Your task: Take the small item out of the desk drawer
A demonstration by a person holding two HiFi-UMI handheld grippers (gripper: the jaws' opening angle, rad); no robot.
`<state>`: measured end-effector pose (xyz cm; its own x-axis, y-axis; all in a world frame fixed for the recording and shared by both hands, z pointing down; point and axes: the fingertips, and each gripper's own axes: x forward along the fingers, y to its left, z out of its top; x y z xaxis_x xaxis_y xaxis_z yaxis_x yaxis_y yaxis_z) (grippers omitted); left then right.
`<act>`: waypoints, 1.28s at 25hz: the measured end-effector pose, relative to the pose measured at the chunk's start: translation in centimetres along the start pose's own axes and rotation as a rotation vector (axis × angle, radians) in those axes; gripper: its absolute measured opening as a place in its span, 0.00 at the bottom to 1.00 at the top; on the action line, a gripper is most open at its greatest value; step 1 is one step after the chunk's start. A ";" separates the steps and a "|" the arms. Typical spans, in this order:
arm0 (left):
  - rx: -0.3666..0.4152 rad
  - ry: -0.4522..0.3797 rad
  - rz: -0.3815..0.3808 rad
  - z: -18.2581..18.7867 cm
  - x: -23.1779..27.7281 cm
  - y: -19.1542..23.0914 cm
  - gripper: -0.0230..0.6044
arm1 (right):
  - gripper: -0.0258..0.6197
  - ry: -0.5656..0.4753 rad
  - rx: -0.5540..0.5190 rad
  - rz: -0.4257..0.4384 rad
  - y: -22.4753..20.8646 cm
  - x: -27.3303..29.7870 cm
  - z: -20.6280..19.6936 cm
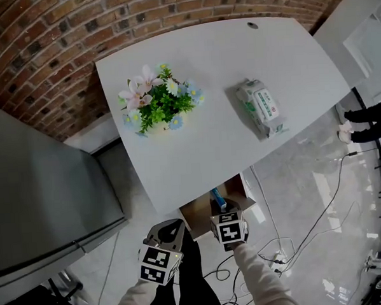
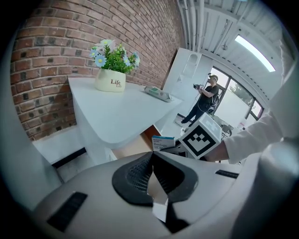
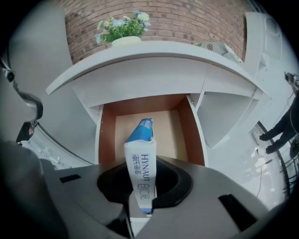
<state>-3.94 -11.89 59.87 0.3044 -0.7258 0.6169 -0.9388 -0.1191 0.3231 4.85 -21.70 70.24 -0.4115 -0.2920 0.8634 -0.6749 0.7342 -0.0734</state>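
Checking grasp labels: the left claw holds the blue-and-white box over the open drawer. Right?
Not quite. The right claw holds the blue-and-white box over the open drawer; the right gripper view shows its jaws clamped on the box. The left claw is shut on nothing.

"hynaut" on small box [image 3: 141, 172] — "life" on flower pot [image 2: 110, 80]

Brick wall [image 1: 44, 35] behind a white desk [image 1: 209, 138]; glossy pale floor [image 1: 307, 193]
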 end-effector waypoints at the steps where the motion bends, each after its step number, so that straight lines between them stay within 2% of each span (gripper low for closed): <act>1: 0.004 -0.002 -0.004 0.1 -0.2 -0.2 0.07 | 0.18 -0.008 0.003 0.000 0.1 -0.5 0.2; 16: 0.102 -0.016 -0.062 1.9 -1.9 -1.9 0.07 | 0.18 -0.155 0.114 -0.042 1.1 -8.8 2.0; 32: 0.154 -0.065 -0.079 4.0 -4.9 -3.0 0.06 | 0.18 -0.315 0.215 -0.064 3.0 -17.9 2.6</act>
<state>-3.27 -10.68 52.98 0.3716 -0.7520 0.5445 -0.9276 -0.2761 0.2518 8.58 -15.88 53.27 -0.5098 -0.5319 0.6761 -0.8046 0.5730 -0.1559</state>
